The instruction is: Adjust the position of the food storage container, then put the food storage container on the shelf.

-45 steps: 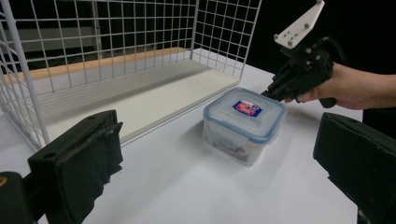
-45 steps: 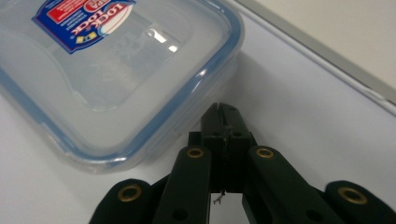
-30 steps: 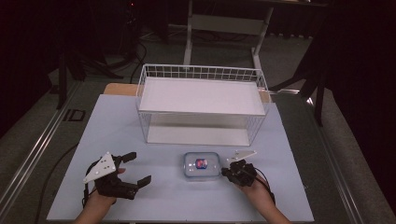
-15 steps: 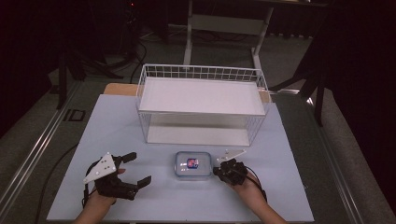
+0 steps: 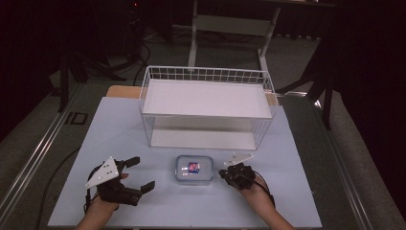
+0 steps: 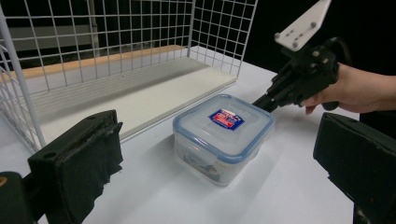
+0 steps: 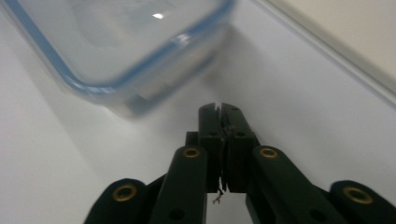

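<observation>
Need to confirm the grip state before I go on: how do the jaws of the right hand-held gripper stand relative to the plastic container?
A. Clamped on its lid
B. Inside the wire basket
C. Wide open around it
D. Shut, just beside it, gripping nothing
D: in the right gripper view the right hand-held gripper has its jaws pressed together with nothing between them, beside the container on the table.

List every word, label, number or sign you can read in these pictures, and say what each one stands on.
"ID": dark letters on the grey floor left of the table.
Red and blue label on the lid of the clear container: print too small and blurred to read.
No lettering can be made out on the wire basket or the grippers.
</observation>
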